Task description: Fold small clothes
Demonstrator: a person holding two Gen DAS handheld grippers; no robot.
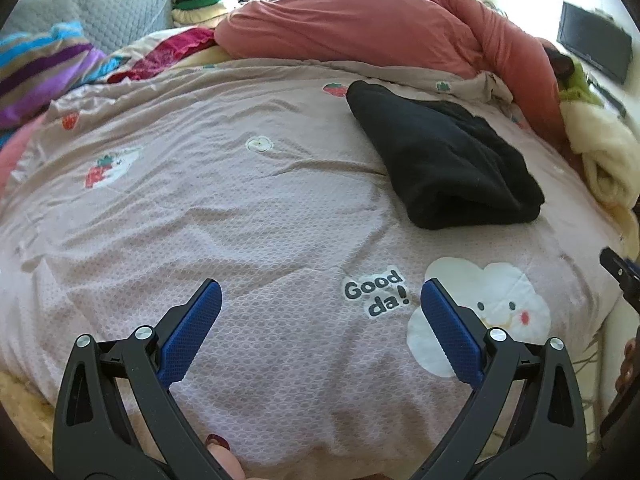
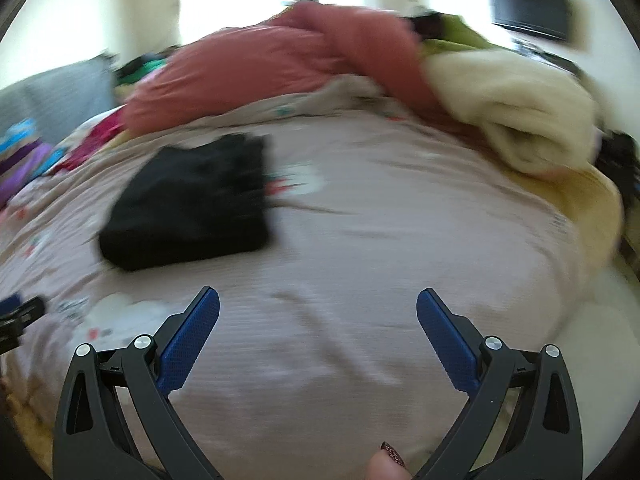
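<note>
A black garment [image 1: 444, 156] lies folded into a thick bundle on the pink patterned bedspread [image 1: 224, 208], at the right of the left wrist view. It also shows in the blurred right wrist view [image 2: 188, 204], left of centre. My left gripper [image 1: 320, 292] is open and empty, hovering over the bedspread near its front edge, well short of the garment. My right gripper [image 2: 318, 300] is open and empty over bare bedspread [image 2: 380, 240], to the right of the garment. The tip of the right gripper shows at the right edge of the left wrist view [image 1: 620, 272].
A rumpled salmon duvet [image 1: 380, 28] fills the back of the bed. A cream fleece blanket [image 1: 600, 160] is bundled at the right edge. Striped and grey pillows [image 1: 48, 64] lie at the back left. A dark screen [image 1: 592, 40] hangs on the right wall.
</note>
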